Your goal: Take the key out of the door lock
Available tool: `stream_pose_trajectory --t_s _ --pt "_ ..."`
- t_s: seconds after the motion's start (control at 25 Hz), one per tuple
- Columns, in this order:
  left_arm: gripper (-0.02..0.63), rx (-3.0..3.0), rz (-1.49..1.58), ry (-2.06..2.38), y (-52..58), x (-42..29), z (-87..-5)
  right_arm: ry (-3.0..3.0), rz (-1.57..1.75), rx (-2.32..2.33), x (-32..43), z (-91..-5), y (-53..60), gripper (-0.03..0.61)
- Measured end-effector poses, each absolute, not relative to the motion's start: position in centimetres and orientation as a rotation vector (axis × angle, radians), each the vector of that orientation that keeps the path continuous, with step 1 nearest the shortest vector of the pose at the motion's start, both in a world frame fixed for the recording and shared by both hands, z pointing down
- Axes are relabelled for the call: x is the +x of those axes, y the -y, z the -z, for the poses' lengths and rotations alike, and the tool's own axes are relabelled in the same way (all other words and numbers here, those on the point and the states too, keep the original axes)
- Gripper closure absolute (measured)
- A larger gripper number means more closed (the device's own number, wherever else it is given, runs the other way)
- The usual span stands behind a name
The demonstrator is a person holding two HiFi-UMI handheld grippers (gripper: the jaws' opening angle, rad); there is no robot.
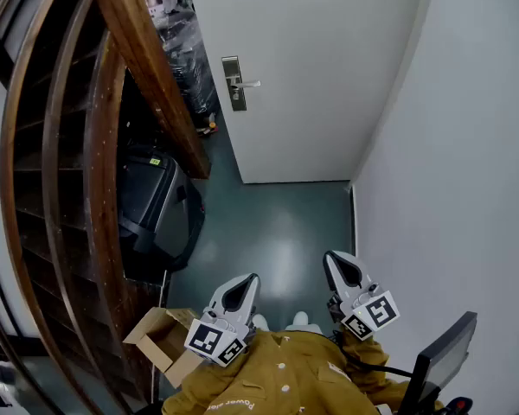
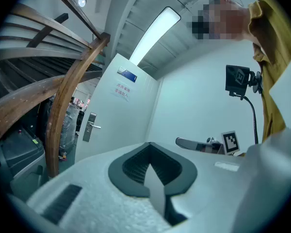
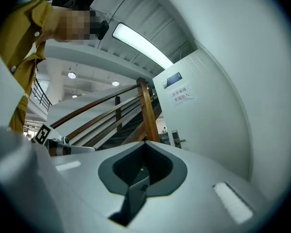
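Note:
A white door (image 1: 311,67) stands shut at the far end of a narrow passage. Its metal lock plate with lever handle (image 1: 234,83) is on the door's left side, and also shows in the left gripper view (image 2: 89,127) and the right gripper view (image 3: 176,140). The key is too small to make out. My left gripper (image 1: 245,282) and right gripper (image 1: 333,259) are both shut and empty, held close to my body and far from the door. Each points up toward the door, left gripper (image 2: 148,144) and right gripper (image 3: 144,142).
A wooden stair railing (image 1: 147,67) slants along the left. A black case (image 1: 151,206) sits under it and an open cardboard box (image 1: 160,340) lies by my left gripper. A white wall (image 1: 450,145) closes the right side. A dark screen (image 1: 445,353) stands at lower right.

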State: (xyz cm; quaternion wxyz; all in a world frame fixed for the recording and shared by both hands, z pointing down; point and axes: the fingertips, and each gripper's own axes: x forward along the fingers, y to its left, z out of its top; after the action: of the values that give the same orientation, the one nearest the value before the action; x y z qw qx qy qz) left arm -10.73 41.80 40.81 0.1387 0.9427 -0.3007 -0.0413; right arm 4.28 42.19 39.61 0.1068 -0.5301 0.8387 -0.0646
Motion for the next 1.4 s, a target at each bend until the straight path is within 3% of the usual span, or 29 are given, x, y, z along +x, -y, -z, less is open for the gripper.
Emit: stream_pose_trajectory --t_s 0.52,0.6,0.96,1.4 --pt "0.614 2.712 0.127 0.884 -41.9 -10.4 -41.1 -2.503 0.242 -1.454 3.9 -39.4 -42.3 0.571" --pt "0.614 2.705 0.131 0.893 -42.0 -10.1 -41.2 -2.523 0.252 -1.426 4.2 -39.5 -42.4 0.482" --pt "0.614 2.658 0.12 1.01 -41.5 -9.5 -41.4 -2.557 0.241 -1.463 7.0 -40.1 -41.0 0.572" --pt "0.614 2.579 0.11 1.079 -34.5 -10.1 -43.7 -2.608 0.305 -1.398 7.0 -41.3 -33.0 0.574"
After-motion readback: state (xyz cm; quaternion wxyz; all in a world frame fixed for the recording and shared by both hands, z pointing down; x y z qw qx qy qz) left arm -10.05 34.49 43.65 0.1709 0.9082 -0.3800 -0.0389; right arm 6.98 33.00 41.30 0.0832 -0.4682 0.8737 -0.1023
